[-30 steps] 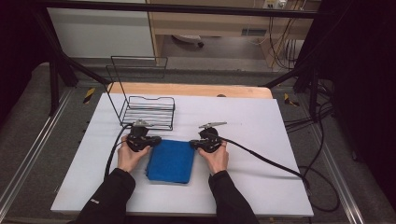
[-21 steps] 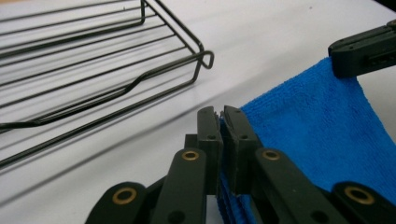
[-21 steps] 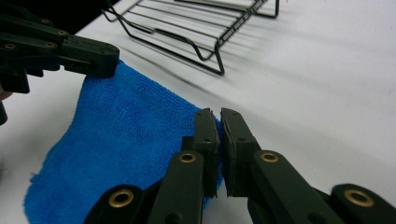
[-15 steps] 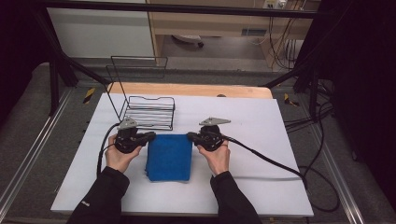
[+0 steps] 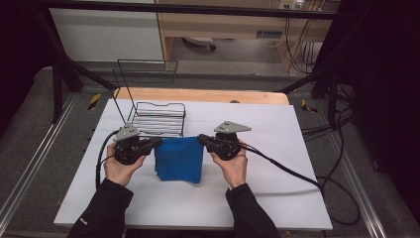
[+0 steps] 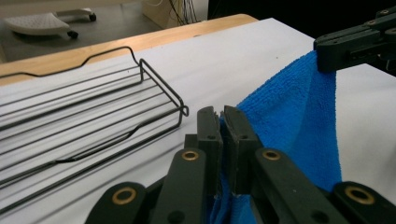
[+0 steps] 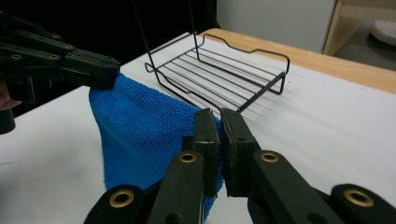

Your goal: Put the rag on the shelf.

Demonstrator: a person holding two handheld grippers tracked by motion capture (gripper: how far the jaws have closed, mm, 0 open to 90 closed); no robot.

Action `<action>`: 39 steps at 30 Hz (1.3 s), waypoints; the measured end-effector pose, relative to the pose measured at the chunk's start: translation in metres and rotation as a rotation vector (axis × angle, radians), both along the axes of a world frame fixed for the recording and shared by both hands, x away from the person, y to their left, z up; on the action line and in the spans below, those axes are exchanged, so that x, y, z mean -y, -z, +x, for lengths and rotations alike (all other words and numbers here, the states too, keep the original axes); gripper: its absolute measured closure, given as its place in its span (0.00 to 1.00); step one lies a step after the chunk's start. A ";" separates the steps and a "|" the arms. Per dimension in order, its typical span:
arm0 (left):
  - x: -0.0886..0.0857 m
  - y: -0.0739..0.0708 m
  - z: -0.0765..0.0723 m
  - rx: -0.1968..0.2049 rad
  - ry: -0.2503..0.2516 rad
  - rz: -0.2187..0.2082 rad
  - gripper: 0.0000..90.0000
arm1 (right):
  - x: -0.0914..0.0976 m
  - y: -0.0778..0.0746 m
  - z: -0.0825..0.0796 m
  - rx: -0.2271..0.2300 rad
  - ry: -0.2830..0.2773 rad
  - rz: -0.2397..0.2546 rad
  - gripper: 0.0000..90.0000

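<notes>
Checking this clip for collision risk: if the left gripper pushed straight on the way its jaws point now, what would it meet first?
Most likely the right gripper. The left gripper, shut on one top corner of the blue cloth, points across at it, each gripping a corner of the cloth's top edge. Depth is hard to judge; it might pass just beside it.

Blue cloth (image 5: 179,158): hanging between two grippers, top corners pinched, lower edge near the white table (image 5: 277,198). Left gripper (image 5: 157,142) at its 10 o'clock, right gripper (image 5: 201,139) at 2 o'clock. Wire rack (image 5: 159,118) at 12 o'clock, just behind.
</notes>
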State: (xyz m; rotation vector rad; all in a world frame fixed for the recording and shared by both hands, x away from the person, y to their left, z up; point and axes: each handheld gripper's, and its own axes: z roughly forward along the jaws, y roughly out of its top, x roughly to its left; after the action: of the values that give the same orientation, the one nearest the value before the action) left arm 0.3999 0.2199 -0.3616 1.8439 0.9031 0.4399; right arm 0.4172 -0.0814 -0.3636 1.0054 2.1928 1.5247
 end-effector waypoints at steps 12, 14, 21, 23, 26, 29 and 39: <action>0.001 -0.022 -0.014 0.082 -0.013 -0.034 0.95 | 0.003 -0.027 -0.009 0.105 -0.004 0.015 0.96; -0.001 -0.026 -0.015 0.090 -0.016 -0.042 0.95 | 0.002 -0.030 -0.011 0.116 -0.007 0.018 0.96; -0.008 -0.038 -0.020 0.127 -0.030 -0.080 0.95 | -0.002 -0.043 -0.015 0.162 -0.017 0.030 0.96; -0.009 -0.041 -0.022 0.138 -0.034 -0.087 0.95 | -0.003 -0.046 -0.016 0.177 -0.018 0.028 0.96; -0.012 -0.044 -0.023 0.150 -0.041 -0.092 0.95 | -0.006 -0.049 -0.017 0.189 -0.018 0.034 0.96; -0.014 -0.047 -0.023 0.159 -0.048 -0.099 0.95 | -0.008 -0.051 -0.016 0.197 -0.020 0.040 0.96; -0.023 -0.062 -0.023 0.210 -0.074 -0.141 0.95 | -0.017 -0.070 -0.014 0.254 -0.021 0.063 0.96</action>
State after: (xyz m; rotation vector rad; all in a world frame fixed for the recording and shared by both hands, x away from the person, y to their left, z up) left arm 0.3768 0.2430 -0.2997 1.6066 0.8386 0.5893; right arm 0.4028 -0.0641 -0.2932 0.7608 1.9968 1.6409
